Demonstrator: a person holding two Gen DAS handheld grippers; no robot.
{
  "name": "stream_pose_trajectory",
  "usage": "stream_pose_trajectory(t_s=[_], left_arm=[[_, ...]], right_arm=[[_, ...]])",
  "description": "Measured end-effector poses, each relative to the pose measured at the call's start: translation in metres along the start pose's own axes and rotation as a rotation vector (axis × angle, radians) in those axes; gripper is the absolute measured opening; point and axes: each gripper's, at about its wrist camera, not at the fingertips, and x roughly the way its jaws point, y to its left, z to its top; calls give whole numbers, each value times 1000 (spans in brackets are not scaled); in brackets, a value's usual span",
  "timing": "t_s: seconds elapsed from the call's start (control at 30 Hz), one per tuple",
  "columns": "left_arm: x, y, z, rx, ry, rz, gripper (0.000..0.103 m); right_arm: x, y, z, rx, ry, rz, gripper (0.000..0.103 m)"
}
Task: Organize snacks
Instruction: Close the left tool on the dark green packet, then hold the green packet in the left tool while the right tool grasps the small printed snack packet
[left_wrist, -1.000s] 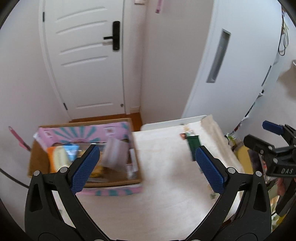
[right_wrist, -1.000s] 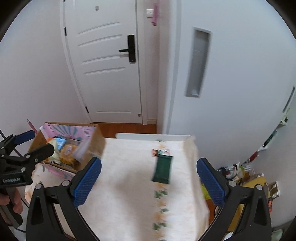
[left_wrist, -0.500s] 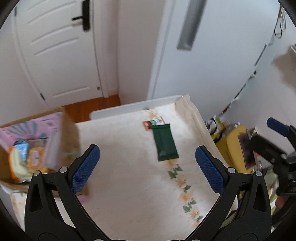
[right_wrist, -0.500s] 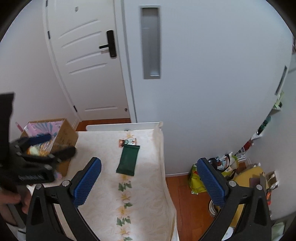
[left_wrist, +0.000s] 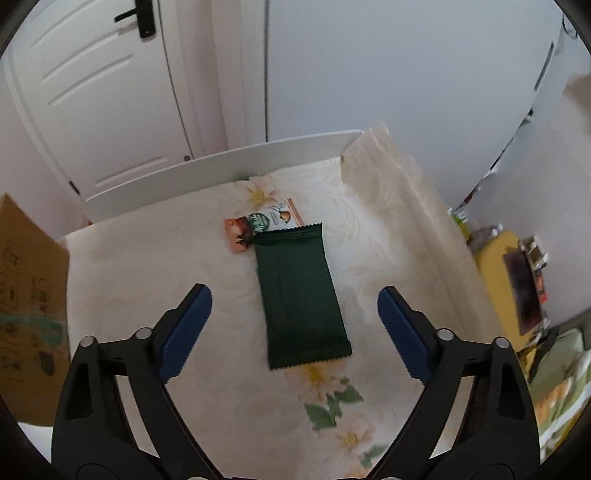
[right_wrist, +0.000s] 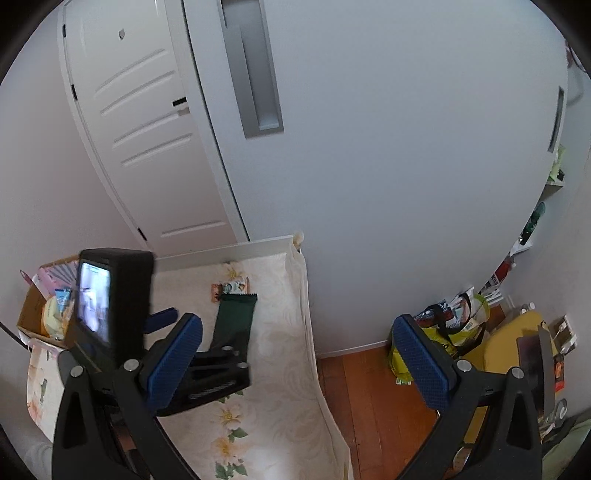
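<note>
A dark green snack packet (left_wrist: 301, 295) lies flat on the floral cloth of the table (left_wrist: 184, 240); it also shows in the right wrist view (right_wrist: 236, 317). A small orange and white snack packet (left_wrist: 260, 225) lies partly under its far end. My left gripper (left_wrist: 293, 328) is open and empty, its blue pads on either side of the green packet, just above it. My right gripper (right_wrist: 295, 362) is open and empty, off the table's right edge over the wooden floor. The cardboard box (right_wrist: 35, 314) holding several snacks stands at the table's left.
The box's brown flap (left_wrist: 29, 295) is at the left of the left wrist view. A white door and a wall stand behind the table. Bags (right_wrist: 450, 325) and a yellow item (right_wrist: 517, 339) sit on the floor to the right.
My left gripper has swung right from the box and come down over the green packet. My right gripper has swung right, past the table's edge.
</note>
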Motion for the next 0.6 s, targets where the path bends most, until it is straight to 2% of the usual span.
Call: stream_pose_trajectory(t_s=[0.33, 0.6], left_arm=[[25, 3, -3, -14, 32, 17, 48], [22, 9, -2, -32, 25, 6, 42]], right_arm=[[18, -4, -3, -32, 18, 27, 103], [32, -4, -1, -48, 30, 51, 103]])
